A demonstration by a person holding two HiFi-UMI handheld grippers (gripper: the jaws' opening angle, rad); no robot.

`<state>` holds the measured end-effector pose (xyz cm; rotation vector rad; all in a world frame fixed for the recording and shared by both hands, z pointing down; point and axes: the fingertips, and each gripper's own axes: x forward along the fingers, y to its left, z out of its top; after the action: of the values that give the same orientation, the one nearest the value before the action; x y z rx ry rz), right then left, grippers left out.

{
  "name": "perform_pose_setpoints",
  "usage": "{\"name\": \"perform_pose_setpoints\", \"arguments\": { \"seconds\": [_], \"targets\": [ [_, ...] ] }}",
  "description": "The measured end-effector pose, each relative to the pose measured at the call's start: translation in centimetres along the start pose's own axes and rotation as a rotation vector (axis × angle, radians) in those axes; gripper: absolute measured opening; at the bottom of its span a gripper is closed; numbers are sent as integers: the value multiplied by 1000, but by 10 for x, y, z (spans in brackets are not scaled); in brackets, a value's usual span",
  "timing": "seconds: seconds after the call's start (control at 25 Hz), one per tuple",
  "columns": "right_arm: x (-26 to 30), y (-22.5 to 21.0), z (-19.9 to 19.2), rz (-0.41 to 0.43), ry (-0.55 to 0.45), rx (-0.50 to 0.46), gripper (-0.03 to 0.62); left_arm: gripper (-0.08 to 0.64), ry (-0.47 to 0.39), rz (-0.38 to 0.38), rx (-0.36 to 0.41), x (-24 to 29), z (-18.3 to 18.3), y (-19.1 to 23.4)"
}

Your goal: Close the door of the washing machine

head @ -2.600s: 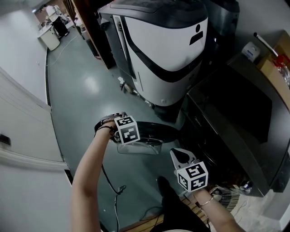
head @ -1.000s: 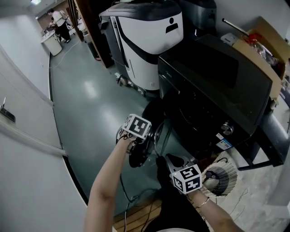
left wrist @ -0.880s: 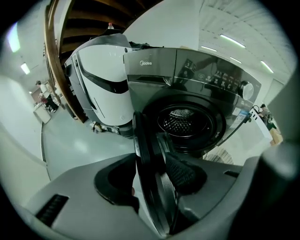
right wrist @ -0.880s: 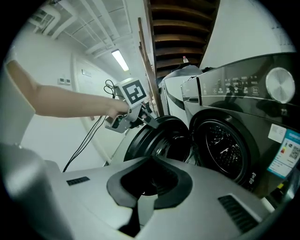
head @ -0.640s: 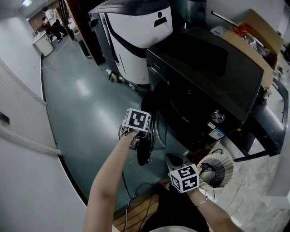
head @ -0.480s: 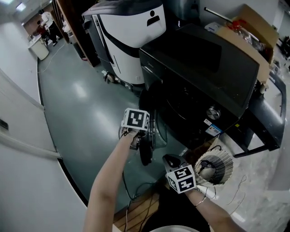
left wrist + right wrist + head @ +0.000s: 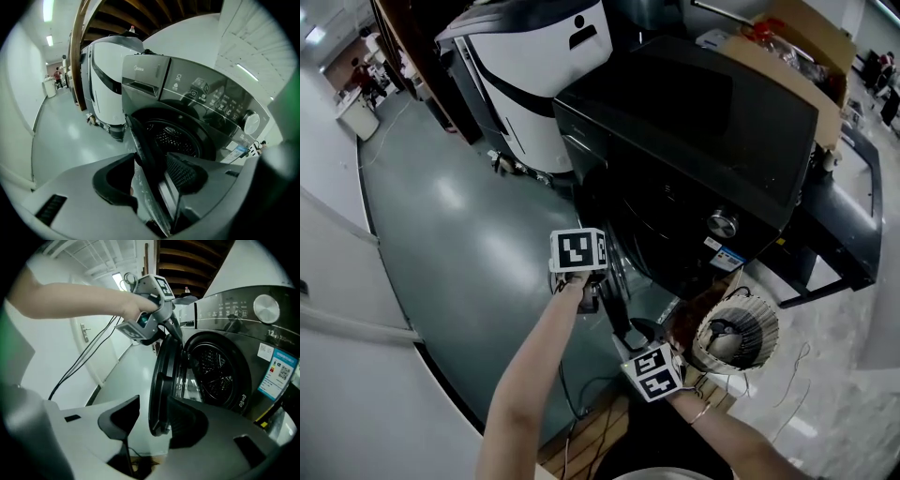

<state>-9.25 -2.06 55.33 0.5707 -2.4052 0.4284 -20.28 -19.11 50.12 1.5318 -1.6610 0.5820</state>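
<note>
Closing swing was about halfway: the washing machine door [image 7: 617,281] hung ajar, edge-on, at 7 o'clock off the washing machine [image 7: 703,122]. Left gripper [image 7: 150,166] on the rim's 12 o'clock and right gripper [image 7: 154,416] at its 6 o'clock were both opening, rim loosely between the jaws, nothing clamped. Next up, I'd guess: shove it till it latches.

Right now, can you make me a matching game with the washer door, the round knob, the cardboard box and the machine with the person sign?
Things:
1. washer door
2. round knob
3. cardboard box
4. machine with the person sign

Matches:
A. brown
B. silver, on the front of the washing machine
C. standing ajar
D. white and black, beside the washing machine

Pairs: 1-C, 2-B, 3-A, 4-D
</note>
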Motion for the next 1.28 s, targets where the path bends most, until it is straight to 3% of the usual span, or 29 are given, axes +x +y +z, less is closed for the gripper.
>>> {"name": "perform_pose_setpoints", "arguments": {
  "seconds": [0.2,0.4,0.64,0.88,1.08,1.16,1.28],
  "targets": [
    [15,-26,-15,-91,74,-63,173,233,-46,29,-58,7,6,-13],
    [24,-52,-21,-244,158,-232,150,221,-51,16,-85,12,6,-26],
    [26,-69,-24,-249,201,-198,86,219,-76,-17,-90,14,10,-37],
    [19,-92,-27,-224,177,-147,83,218,-119,-106,-114,9,11,-52],
    [11,-128,-29,-273,158,-127,74,218,-252,-107,13,-9,14,-57],
    [8,-143,-29,-296,150,-115,72,202,-301,-106,112,-11,12,-63],
    [5,-162,-30,-313,140,-92,72,198,-346,-111,329,-6,0,-80]
  ]
}}
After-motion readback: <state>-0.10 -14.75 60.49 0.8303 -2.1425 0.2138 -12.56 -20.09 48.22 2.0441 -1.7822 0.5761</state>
